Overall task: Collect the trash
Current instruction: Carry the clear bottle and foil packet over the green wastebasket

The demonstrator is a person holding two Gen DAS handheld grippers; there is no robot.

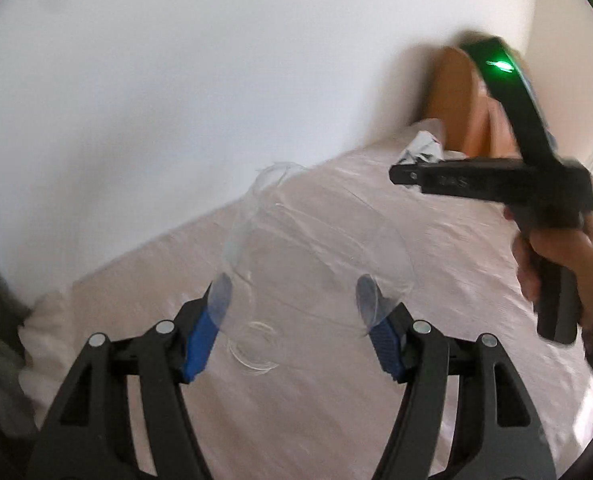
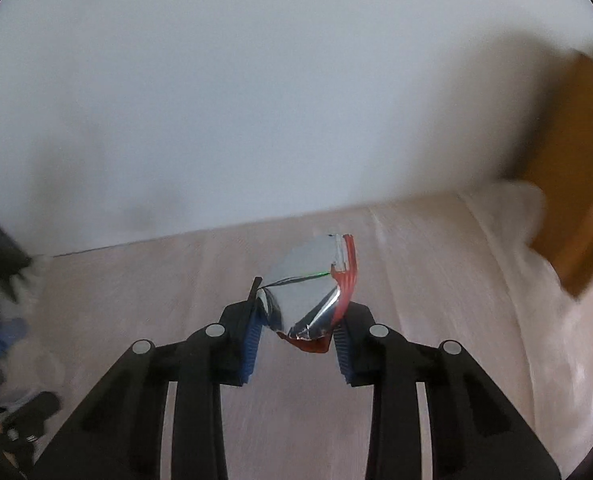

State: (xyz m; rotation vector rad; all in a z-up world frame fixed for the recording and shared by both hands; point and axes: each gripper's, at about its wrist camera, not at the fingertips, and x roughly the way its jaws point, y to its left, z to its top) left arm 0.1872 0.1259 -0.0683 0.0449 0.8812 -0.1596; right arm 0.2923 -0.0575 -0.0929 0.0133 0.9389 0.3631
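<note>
L tongs (image 1: 294,322) – cup (image 1: 316,252), R tongs (image 2: 298,330) – wrapper (image 2: 312,292)

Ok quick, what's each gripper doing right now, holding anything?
Left gripper: closed on a clear plastic cup.
Right gripper: closed on a silver and red foil wrapper.

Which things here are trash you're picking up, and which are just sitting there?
Trash being collected:
- clear plastic cup, held in the left gripper
- silver and red wrapper, pinched in the right gripper

Just there:
- pink bed cover
- white wall
- orange-brown wooden piece at the bed's end
</note>
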